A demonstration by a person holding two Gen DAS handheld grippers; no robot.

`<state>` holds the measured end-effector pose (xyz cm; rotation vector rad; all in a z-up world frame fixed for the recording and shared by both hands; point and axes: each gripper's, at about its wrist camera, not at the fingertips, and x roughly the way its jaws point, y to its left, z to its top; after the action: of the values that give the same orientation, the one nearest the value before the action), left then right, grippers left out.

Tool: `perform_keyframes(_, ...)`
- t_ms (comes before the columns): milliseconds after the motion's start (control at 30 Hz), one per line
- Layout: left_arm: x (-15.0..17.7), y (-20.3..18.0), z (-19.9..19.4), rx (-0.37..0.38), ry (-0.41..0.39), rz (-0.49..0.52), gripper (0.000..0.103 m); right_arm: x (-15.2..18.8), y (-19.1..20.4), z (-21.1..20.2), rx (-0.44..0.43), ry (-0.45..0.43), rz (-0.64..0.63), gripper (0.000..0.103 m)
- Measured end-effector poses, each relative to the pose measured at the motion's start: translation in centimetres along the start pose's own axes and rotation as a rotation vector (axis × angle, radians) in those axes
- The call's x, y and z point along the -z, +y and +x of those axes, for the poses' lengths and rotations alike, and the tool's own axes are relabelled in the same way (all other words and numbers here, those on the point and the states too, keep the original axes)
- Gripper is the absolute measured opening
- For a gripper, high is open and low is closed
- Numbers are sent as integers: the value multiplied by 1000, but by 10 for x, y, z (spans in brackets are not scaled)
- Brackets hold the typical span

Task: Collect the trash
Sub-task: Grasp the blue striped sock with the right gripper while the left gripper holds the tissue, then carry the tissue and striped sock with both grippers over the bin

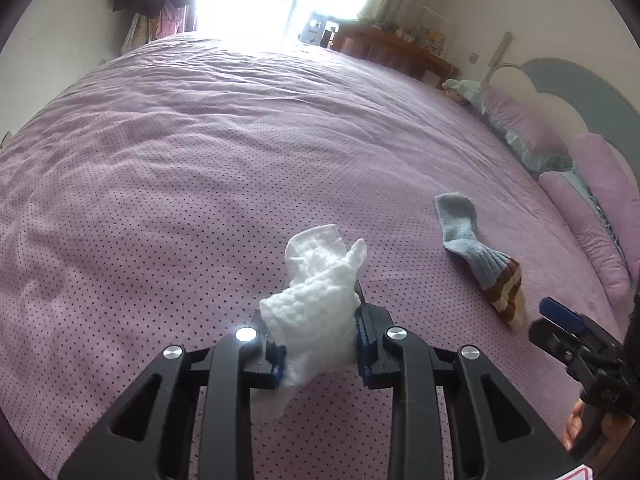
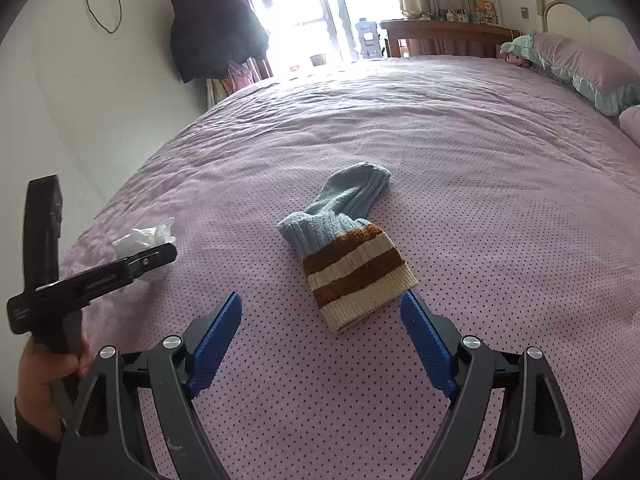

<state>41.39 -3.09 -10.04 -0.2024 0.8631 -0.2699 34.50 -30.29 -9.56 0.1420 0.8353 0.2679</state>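
A crumpled white tissue is pinched between the blue pads of my left gripper, which is shut on it just above the purple dotted bedspread. In the right wrist view the same tissue shows at the tip of the left gripper, held by a person's hand. A light blue sock with a brown and cream striped cuff lies flat on the bed. My right gripper stands open right before that cuff, its fingers wide on either side and not touching it. The sock also shows right of the tissue.
Purple pillows with teal frills and a padded headboard line the right side of the bed. A dark coat hangs on the wall at the far left. A wooden desk stands beyond the bed by the bright window.
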Motion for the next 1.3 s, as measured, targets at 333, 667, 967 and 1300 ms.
perform_keyframes(333,2,-23,-17,107,-31,63,27,-20,-19,45,63,66,17,76)
perform_keyframes(667,10,-37,-20,129,-22,103,27,-16,-20,32,10,15,40,9)
perform_keyframes(967,61,-91,-59,242,6,223,27,47,-20,-78,-39,-110,50,9)
perform_keyframes(1300,172,-198,-99,451,122,445,28,167,-41,-220,31,-198,157,9)
